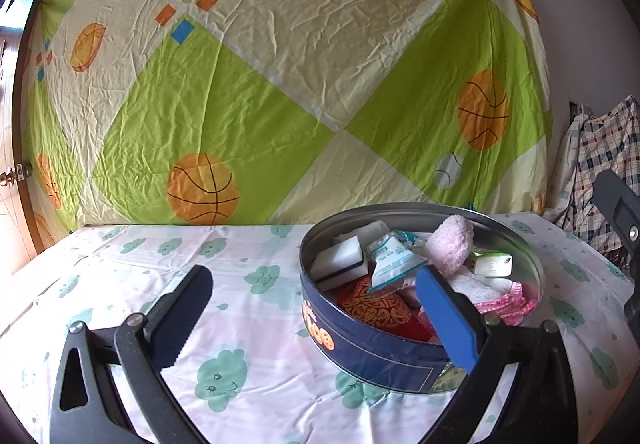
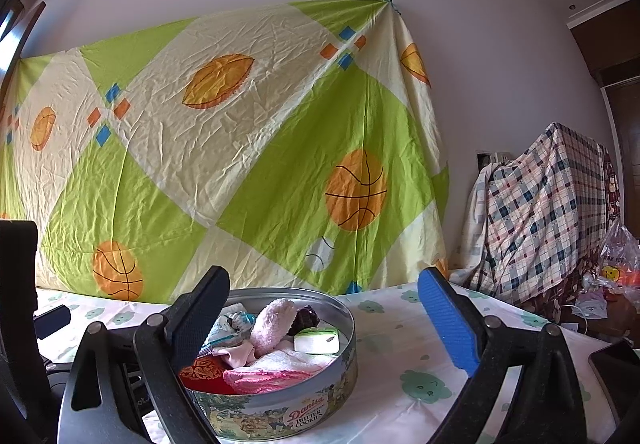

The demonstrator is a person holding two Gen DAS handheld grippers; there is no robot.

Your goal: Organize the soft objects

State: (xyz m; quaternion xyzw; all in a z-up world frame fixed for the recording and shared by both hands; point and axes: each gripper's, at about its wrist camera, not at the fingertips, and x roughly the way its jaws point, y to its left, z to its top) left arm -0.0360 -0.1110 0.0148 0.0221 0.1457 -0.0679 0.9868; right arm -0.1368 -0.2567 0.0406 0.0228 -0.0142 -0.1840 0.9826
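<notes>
Both tongs gape wide and empty: the left tongs [image 1: 316, 308] and right tongs [image 2: 320, 320] straddle the cookie tin [image 2: 280, 408]. Inside it lie a pink towel [image 2: 264, 376] and fluffy sock [image 2: 270, 326]. Beyond hangs a basketball sheet [image 2: 240, 164].

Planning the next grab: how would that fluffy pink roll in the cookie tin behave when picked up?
The fluffy pink roll looks plush, so it probably squashes and weighs little. It leans loosely on other items in the cookie tin, so it may unroll or flop.
</notes>
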